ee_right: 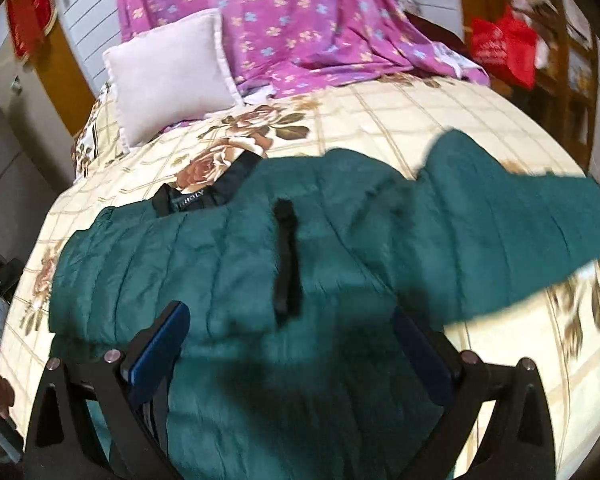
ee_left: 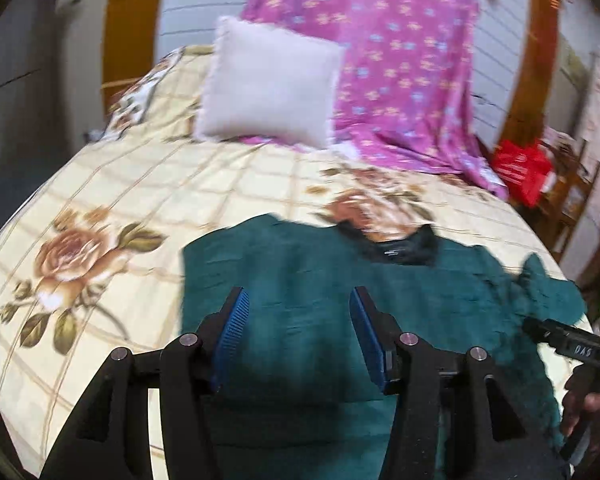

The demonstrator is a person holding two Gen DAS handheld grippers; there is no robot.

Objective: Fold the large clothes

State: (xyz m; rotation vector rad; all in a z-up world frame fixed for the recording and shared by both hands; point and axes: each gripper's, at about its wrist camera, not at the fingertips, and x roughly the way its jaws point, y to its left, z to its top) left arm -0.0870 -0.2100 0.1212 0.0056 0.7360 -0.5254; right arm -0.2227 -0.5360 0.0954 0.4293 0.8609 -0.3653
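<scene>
Bed (ee_right: pixel 380 120): one green jacket (ee_right: pixel 260 248), one pillow (ee_right: pixel 168 72), one purple blanket (ee_right: pixel 300 20).

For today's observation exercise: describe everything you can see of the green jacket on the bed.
The jacket is dark teal, quilted and puffy-looking, with a black collar bearing a label and a black strap on its back. It lies spread flat on the floral bedspread, collar toward the pillow, one sleeve stretched out to the side. Both grippers hover open above it; neither holds it.
</scene>
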